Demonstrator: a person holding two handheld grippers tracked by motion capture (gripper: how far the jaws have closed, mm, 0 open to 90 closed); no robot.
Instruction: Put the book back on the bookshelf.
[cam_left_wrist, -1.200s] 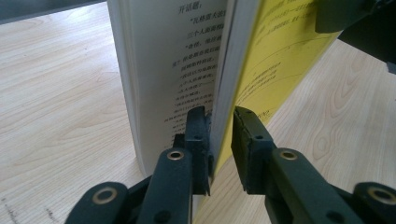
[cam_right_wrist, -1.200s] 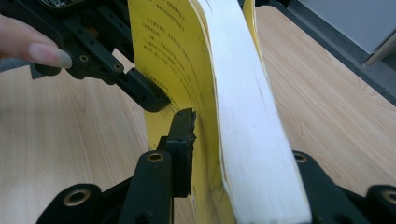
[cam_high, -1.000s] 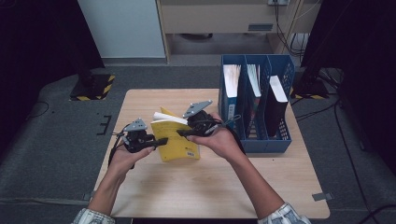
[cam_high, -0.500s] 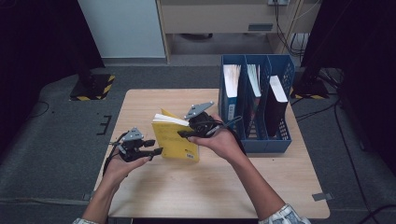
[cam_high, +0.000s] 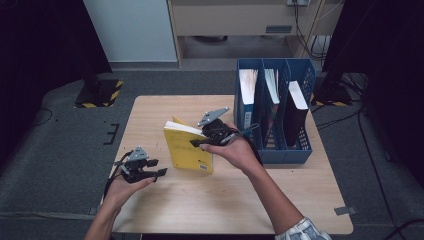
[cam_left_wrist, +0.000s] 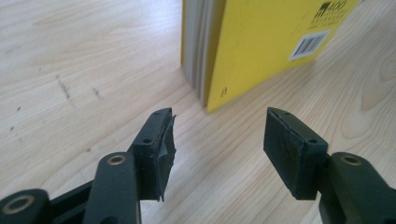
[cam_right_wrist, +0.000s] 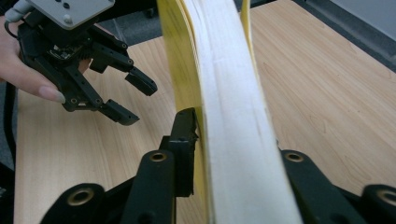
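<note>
We see the yellow book (cam_high: 189, 150) standing on its lower edge near the middle of the wooden bench (cam_high: 300, 200), held upright and slightly tilted. The right tool (cam_high: 196, 143) grips it near the top: in the right gripper view the two black jaws press on the covers from either side of the thick white page block (cam_right_wrist: 233, 116), so this tool is clamped on the yellow book. The right hand (cam_high: 237, 150) comes in from the side of the blue file rack (cam_high: 274, 150), which stands at the right of the bench with three compartments, each holding upright books or folders.

The left tool (cam_high: 161, 168) sits low over the bench to the left of the yellow book, close to it but apart. Its jaws have just been opening and now stand moderately wide with nothing between them; in the left gripper view we look past the two pads (cam_left_wrist: 163, 144) at bare wood, with the lower corner of the book and its barcode (cam_left_wrist: 310, 44) just ahead. The left hand (cam_high: 122, 187) holds that tool from below.
</note>
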